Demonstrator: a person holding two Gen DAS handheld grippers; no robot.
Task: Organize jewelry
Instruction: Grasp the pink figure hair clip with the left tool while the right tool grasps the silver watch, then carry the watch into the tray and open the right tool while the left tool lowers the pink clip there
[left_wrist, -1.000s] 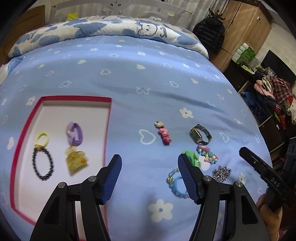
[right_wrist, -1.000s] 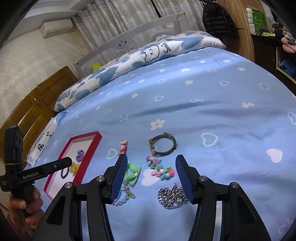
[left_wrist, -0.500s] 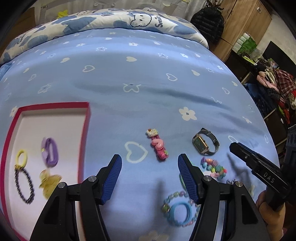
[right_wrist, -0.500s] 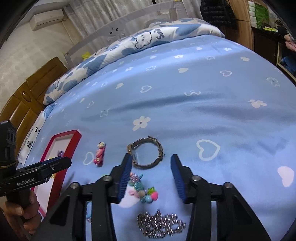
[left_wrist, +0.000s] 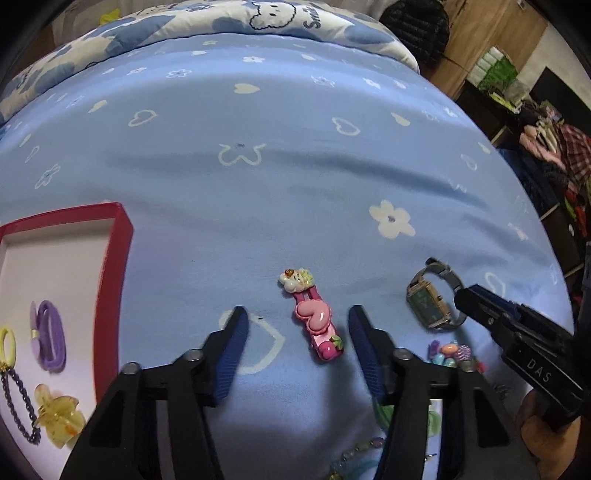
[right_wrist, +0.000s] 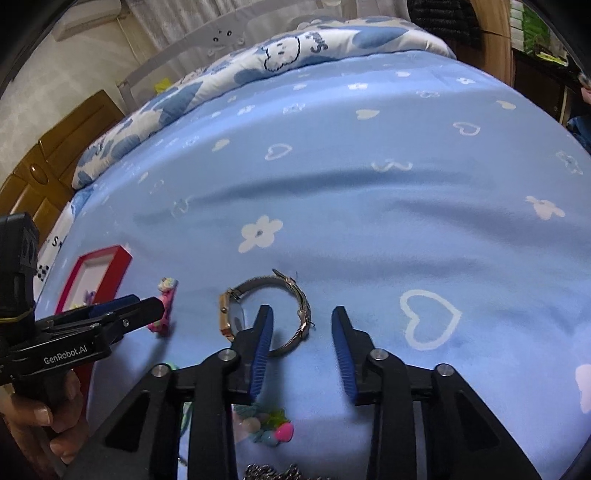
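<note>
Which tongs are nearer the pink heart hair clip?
Left. The left tongs straddle the pink heart hair clip, closing without touching; the right tongs sit over the watch.

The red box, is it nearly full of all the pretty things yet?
Not yet. The red box holds a purple hair tie, a yellow ring, a dark bead bracelet and a yellow clip. The left gripper is closing around the pink hair clip, not yet touching it. The watch, colourful beads and silver chain lie on the bed.

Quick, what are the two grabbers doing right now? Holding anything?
Left gripper: closing around the pink heart hair clip, not gripping it yet.
Right gripper: closing over the wristwatch band, nothing held yet.
</note>
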